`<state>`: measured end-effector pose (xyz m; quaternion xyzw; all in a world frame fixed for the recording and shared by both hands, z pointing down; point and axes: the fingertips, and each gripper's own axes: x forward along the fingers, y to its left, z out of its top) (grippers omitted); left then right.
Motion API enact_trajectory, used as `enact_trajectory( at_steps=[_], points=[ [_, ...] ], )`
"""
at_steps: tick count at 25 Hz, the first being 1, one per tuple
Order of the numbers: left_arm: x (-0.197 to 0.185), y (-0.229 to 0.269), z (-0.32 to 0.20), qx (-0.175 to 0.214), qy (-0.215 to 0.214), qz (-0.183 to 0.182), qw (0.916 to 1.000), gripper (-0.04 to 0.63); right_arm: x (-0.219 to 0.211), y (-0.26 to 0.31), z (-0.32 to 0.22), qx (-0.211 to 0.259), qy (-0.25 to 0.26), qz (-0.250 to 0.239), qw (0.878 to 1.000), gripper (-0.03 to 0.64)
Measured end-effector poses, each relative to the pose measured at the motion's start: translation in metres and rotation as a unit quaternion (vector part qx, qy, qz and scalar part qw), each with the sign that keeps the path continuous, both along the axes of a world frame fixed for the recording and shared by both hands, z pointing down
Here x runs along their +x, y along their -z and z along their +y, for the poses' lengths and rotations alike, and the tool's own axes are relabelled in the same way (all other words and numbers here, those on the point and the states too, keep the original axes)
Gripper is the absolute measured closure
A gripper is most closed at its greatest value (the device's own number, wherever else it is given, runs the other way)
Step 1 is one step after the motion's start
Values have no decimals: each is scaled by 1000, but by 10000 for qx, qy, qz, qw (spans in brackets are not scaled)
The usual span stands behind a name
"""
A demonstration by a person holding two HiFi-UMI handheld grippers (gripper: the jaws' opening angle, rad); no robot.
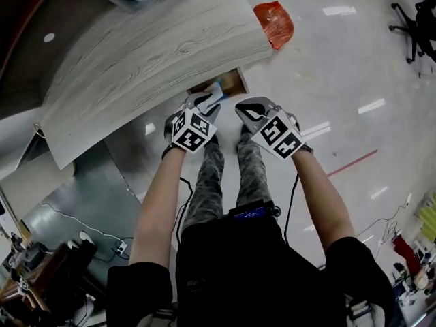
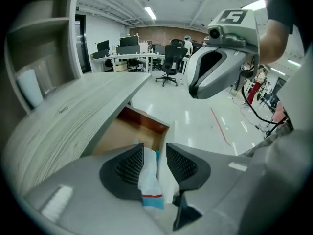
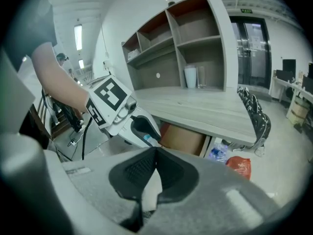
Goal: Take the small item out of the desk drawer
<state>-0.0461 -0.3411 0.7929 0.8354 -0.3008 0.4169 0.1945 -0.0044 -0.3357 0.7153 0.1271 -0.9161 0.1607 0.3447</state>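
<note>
right by the open brown wooden drawer [image 2: 131,131] under the pale wood-grain desktop [image 1: 150,53], left gripper [image 2: 154,146] has its jaws spread w/ the small white packet w/ blue+red stripe [image 2: 149,180] loose btwn them, leaning on one pad. right gripper [image 3: 156,150] is clenched, nothing in it.

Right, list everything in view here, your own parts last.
grey wood-grain desk top: one, grey, upper left of head view.
open wooden drawer: one, brown, under the desk edge.
white packet with blue and red stripe: one, white, near the drawer.
orange plastic bag: one, orange, floor beside the desk.
white cup: one, white, desk shelf.
black office chair: one, black, head view's upper right.
left claw: grey, jaws parted, packet between them.
right claw: grey, shut, empty.
</note>
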Motion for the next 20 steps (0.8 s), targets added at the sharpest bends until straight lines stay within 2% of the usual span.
enact_trajectory(
  at_steps=[4, 9, 15, 20],
  points=[
    [-5, -23, -4, -36, -40, -351, 9994, 431, -5, -12, 0, -39, 55, -51, 10000, 614],
    [-8, -46, -3, -30, -288, -826, 9962, 410, -8, -24, -2, -69, 88, -109, 9999, 614],
    [-7, -67, -1, -8, -825, -1477, 9856, 386, -6, -31, -1, -106, 92, -87, 9999, 614],
    [-11, -81, -5, -32, -989, -1862, 9775, 400, -5, -35, 1, -144, 119, -65, 9998, 614]
  ],
)
